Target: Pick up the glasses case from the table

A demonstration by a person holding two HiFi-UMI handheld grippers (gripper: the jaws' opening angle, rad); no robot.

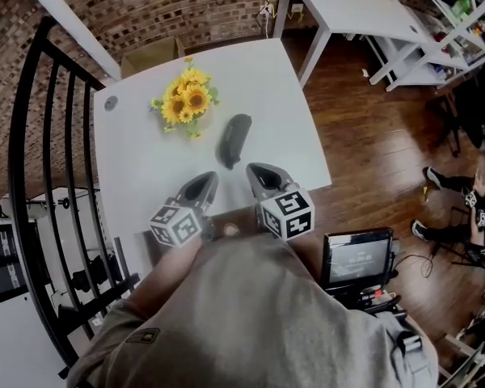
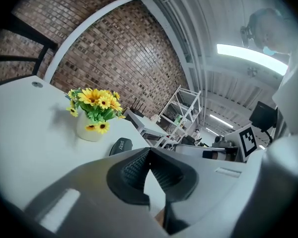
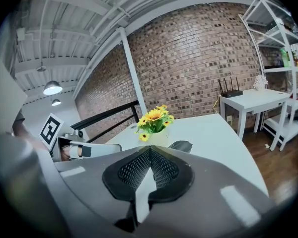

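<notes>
A dark grey glasses case (image 1: 234, 140) lies on the white table (image 1: 145, 168), just right of a vase of yellow flowers. It also shows beyond the jaws in the left gripper view (image 2: 120, 146) and the right gripper view (image 3: 181, 145). My left gripper (image 1: 208, 179) hovers over the table's near part, below and left of the case, jaws shut and empty. My right gripper (image 1: 255, 170) hangs beside it, just short of the case's near end, its jaw tips together with nothing between them.
The flower vase (image 1: 186, 102) stands close to the case's left. A black railing (image 1: 44, 176) runs along the table's left side. A second white table (image 1: 352, 6) and shelving stand at the back right. A monitor (image 1: 357, 257) sits by the person's right.
</notes>
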